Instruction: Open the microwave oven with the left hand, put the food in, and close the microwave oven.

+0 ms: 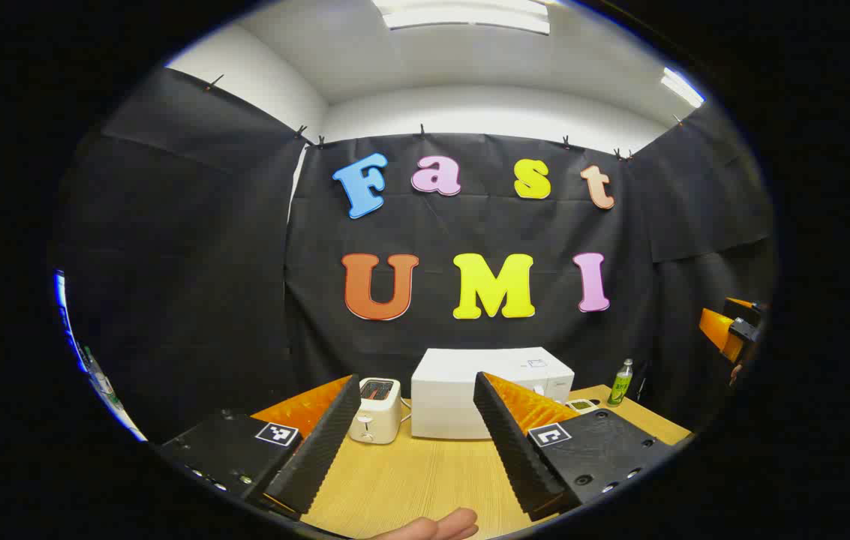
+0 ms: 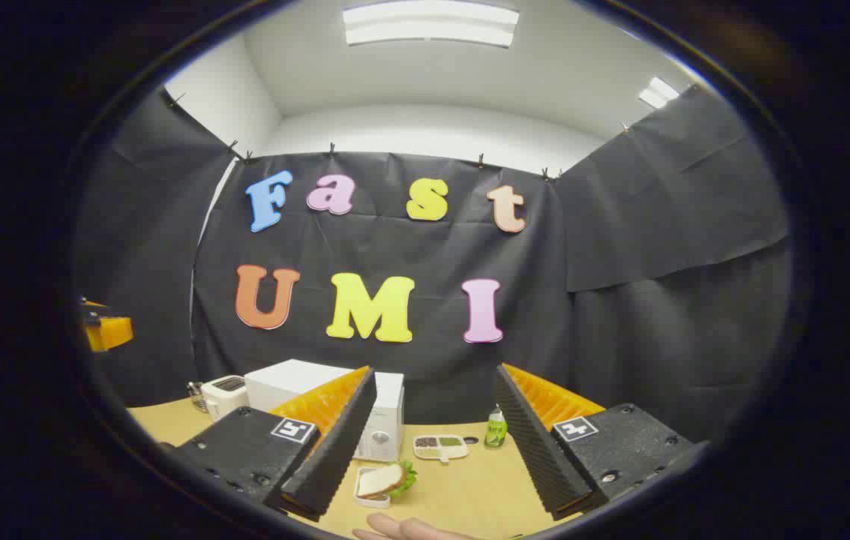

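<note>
Two grippers hang above the wooden table, both with fingers spread wide and gripping nothing.

In the left gripper view, the left gripper (image 1: 413, 442) frames the lower centre of the frame. Between and beyond its fingers sits the white microwave oven (image 1: 462, 394), door closed, at the far edge of the table (image 1: 425, 480) against the booth wall. A small toaster (image 1: 378, 409) stands just beside it to the left, and a green bottle (image 1: 622, 382) stands to its right. At the bottom centre a person's fingertips (image 1: 443, 526) peek in. At the right edge of the frame, part of the other gripper shows.

In the right gripper view, the right gripper (image 2: 432, 450) opens over the lower centre. The food, a sandwich (image 2: 383, 480) on a small dish, lies low in the frame just right of the left-hand finger, well short of the microwave oven, whose control end appears behind that finger. A divided snack tray (image 2: 440, 446) and the green bottle sit farther back.

Nothing of the task looks started. The risks I would judge from here: the left gripper, reaching for the door, could clip the toaster standing so close; a pull on the door could drag the light-looking oven forward; and the sandwich, loosely stacked, could slide apart or off its dish if pinched unevenly.
</note>
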The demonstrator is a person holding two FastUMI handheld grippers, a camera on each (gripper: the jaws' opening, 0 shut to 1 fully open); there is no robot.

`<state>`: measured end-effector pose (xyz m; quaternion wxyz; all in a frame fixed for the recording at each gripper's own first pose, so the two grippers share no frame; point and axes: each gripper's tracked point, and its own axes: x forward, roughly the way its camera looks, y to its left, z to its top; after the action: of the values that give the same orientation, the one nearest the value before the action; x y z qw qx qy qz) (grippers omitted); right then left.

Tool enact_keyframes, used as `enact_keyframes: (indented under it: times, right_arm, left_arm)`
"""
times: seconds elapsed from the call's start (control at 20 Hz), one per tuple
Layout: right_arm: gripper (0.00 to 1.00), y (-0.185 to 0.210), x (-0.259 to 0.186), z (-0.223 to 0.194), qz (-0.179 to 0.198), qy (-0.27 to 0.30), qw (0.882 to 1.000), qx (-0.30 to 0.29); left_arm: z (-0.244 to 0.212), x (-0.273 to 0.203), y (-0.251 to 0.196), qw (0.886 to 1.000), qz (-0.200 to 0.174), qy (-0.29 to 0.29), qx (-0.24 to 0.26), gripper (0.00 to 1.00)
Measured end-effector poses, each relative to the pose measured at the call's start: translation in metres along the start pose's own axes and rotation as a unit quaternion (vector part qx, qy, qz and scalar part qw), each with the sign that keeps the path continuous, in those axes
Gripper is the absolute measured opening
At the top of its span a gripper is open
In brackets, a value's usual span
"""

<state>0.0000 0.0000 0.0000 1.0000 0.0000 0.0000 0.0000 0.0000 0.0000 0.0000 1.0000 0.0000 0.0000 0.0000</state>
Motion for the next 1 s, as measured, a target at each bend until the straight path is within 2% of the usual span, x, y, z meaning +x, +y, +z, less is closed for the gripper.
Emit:
enact_keyframes:
  times: [0.05, 0.1, 0.15, 0.2, 0.45, 0.5, 0.55, 0.65, 0.7, 0.75, 0.8, 0.95, 1.0]
  right_arm:
    - [0.92, -0.001, -0.002, -0.002, 0.003, 0.002, 1.0, 0.002]
    - [1.0, -0.003, -0.003, -0.002, 0.005, 0.002, 1.0, 0.005]
    - [1.0, -0.005, -0.004, -0.002, 0.005, 0.002, 1.0, 0.008]
    - [0.92, -0.007, -0.004, -0.002, 0.005, 0.001, 1.0, 0.009]
    - [0.92, -0.018, -0.007, -0.003, 0.0, -0.009, 1.0, 0.01]
    - [1.0, -0.019, -0.008, -0.003, 0.002, -0.01, 1.0, 0.012]
    - [0.92, -0.019, -0.01, -0.006, 0.004, -0.008, 1.0, 0.015]
    - [0.92, -0.02, -0.011, -0.009, 0.012, -0.003, 1.0, 0.027]
    - [1.0, -0.021, -0.012, -0.009, 0.015, -0.001, 1.0, 0.028]
    - [0.92, -0.025, -0.012, -0.011, 0.013, 0.0, 1.0, 0.028]
    - [1.0, -0.028, -0.014, -0.012, 0.013, 0.0, 1.0, 0.028]
    - [1.0, -0.034, -0.017, -0.013, 0.019, -0.006, 0.999, 0.031]
    - [0.92, -0.038, -0.017, -0.014, 0.018, -0.009, 0.999, 0.031]
  left_arm:
    - [0.001, 0.0, 0.002, 1.0, 0.001, -0.005, 0.002, 0.95]
    - [0.002, -0.001, 0.002, 1.0, 0.003, -0.007, 0.004, 0.95]
    - [-0.001, -0.001, 0.001, 1.0, 0.002, -0.005, 0.005, 0.95]
    - [-0.004, -0.001, 0.0, 1.0, 0.0, -0.001, 0.005, 0.95]
    - [-0.007, 0.002, -0.007, 1.0, -0.003, -0.009, 0.021, 0.95]
    - [-0.006, 0.004, -0.009, 1.0, -0.001, -0.01, 0.022, 0.95]
    - [-0.007, 0.006, -0.011, 1.0, 0.001, -0.009, 0.02, 0.95]
    - [-0.009, 0.009, -0.019, 1.0, -0.002, -0.007, 0.017, 0.95]
    - [-0.008, 0.012, -0.023, 1.0, -0.005, -0.009, 0.013, 0.95]
    - [-0.004, 0.016, -0.03, 1.0, -0.012, -0.017, 0.005, 0.95]
    - [-0.003, 0.02, -0.039, 0.999, -0.023, -0.024, -0.002, 0.95]
    - [-0.017, 0.043, -0.056, 0.999, -0.032, -0.012, -0.018, 0.95]
    - [-0.023, 0.052, -0.063, 0.999, -0.034, -0.004, -0.023, 0.95]
